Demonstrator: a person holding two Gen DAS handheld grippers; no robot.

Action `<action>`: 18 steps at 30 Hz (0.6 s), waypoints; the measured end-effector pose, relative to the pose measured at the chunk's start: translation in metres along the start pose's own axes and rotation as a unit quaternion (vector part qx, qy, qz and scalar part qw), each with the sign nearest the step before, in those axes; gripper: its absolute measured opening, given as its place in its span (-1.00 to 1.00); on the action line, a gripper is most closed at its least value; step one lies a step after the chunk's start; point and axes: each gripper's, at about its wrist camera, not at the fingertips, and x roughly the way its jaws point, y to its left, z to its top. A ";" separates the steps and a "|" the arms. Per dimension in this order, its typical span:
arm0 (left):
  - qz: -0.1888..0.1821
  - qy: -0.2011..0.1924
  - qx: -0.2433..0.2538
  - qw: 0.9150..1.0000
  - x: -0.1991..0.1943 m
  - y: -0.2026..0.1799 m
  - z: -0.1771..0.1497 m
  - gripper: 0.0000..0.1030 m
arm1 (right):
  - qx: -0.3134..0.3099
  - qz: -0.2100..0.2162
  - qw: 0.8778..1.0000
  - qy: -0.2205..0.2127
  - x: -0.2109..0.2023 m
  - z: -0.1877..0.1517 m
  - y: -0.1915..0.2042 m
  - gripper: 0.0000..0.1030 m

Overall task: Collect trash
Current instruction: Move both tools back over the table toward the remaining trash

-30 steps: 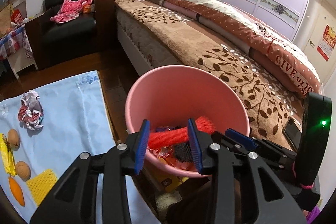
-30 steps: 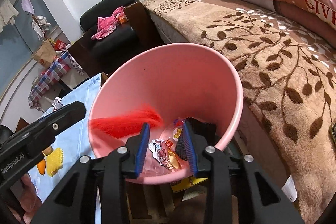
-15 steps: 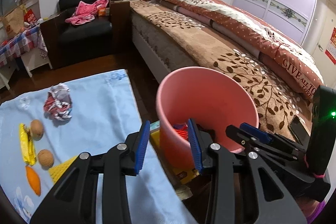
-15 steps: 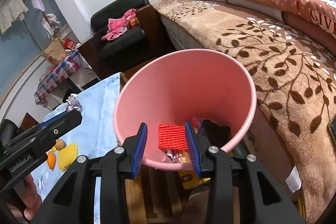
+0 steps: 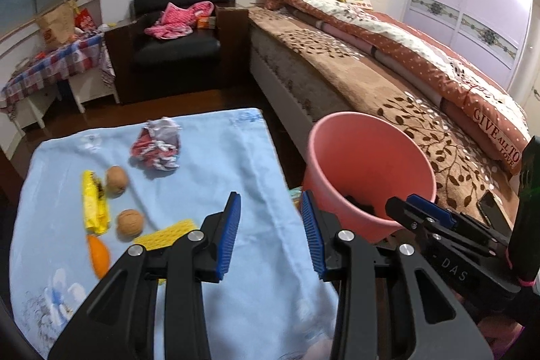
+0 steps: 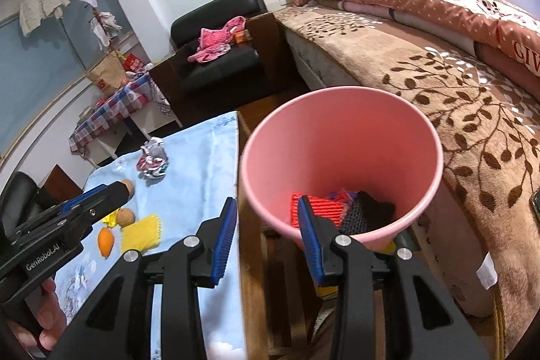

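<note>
A pink bin [image 5: 368, 157] stands to the right of a table with a light blue cloth [image 5: 216, 164]; in the right wrist view the bin [image 6: 341, 137] holds a red foam net [image 6: 320, 206], a black net and wrappers. On the cloth lie a crumpled wrapper [image 5: 157, 145], a yellow wrapper [image 5: 92, 204], a yellow foam net [image 5: 167, 233], two walnuts [image 5: 116, 179] and an orange fruit [image 5: 99, 255]. My left gripper [image 5: 270, 237] is open and empty over the cloth's right edge. My right gripper [image 6: 266, 237] is open and empty beside the bin's near rim.
A bed [image 5: 388, 70] with a brown blanket runs along the right, close behind the bin. A black armchair [image 5: 179, 39] and a small checked table [image 5: 50, 70] stand at the back. A phone [image 5: 492, 211] lies on the bed edge.
The red foam net dropped from my left gripper into the bin. My left gripper swung left from over the bin to the cloth. My right gripper drew back a little.
</note>
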 end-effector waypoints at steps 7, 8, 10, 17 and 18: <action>0.032 -0.031 0.003 0.999 -0.030 0.014 -0.009 -0.28 | -0.019 0.019 1.000 -0.004 -0.006 -0.007 0.027 -0.29; 0.033 -0.033 0.001 0.999 -0.033 0.017 -0.011 -0.28 | -0.024 0.021 0.999 -0.004 -0.006 -0.009 0.032 -0.29; 0.034 -0.036 -0.003 0.999 -0.038 0.021 -0.013 -0.28 | -0.030 0.024 0.999 -0.002 -0.006 -0.010 0.039 -0.29; 0.041 -0.034 -0.019 0.998 -0.045 0.038 -0.021 -0.28 | -0.052 0.029 0.998 0.003 -0.007 -0.019 0.062 -0.29; 0.043 -0.034 -0.021 0.998 -0.046 0.041 -0.023 -0.28 | -0.054 0.029 0.998 0.003 -0.008 -0.020 0.064 -0.29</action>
